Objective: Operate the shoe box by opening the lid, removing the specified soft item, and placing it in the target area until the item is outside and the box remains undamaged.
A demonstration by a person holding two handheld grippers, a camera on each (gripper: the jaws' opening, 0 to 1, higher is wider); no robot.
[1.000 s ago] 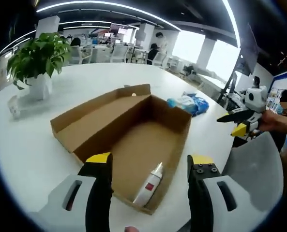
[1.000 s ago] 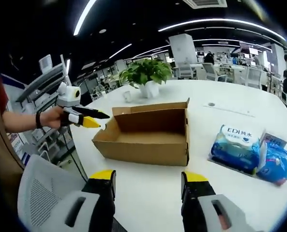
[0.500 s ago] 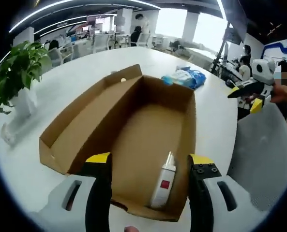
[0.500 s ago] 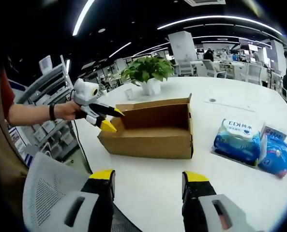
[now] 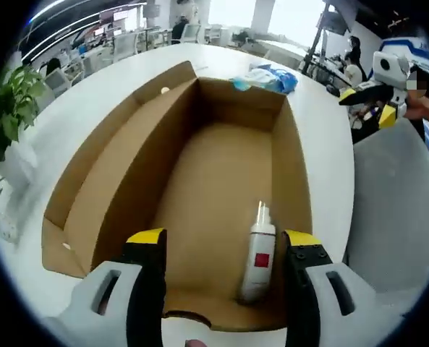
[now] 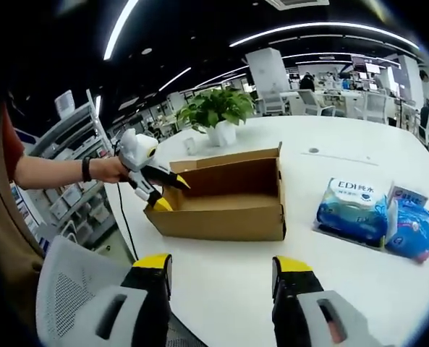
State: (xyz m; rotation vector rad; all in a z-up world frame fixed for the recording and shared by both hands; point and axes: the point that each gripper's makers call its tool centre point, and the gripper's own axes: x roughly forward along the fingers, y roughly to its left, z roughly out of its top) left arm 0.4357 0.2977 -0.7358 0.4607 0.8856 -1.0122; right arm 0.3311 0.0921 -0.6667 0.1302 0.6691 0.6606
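Box (image 5: 221, 181) of brown cardboard sits open on the white tabletop (image 6: 359, 289), its lid (image 5: 113, 152) folded back flat along one long side. In the left gripper view we look straight down into it: a small white bottle (image 5: 259, 253) with a red label lies on the box floor near the closest end wall, just beside the right-hand wall, its nozzle pointing away from us. We see the left hand-held gripper (image 5: 225, 242) poised over that near end with its yellow-tipped jaws spread wide, holding nothing; the bottle lies between the jaws in the picture, nearer the right one.

In the right gripper view we see the box (image 6: 221, 202) from the side, well apart from the right hand-held gripper (image 6: 221, 267), whose jaws are also spread and empty above bare tabletop. In that view the left hand-held gripper (image 6: 167, 195) reaches in from the left, held by a hand (image 6: 109, 170), its tips at the box's left end. Blue tissue packs (image 6: 377, 217) lie on the tabletop to the right of the box, apart from it. A potted plant (image 6: 218, 116) stands behind the box. A grey mesh chair (image 6: 69, 289) stands at the near tabletop edge.

In the left gripper view the right hand-held gripper (image 5: 377, 105) shows at the upper right, off the tabletop edge.
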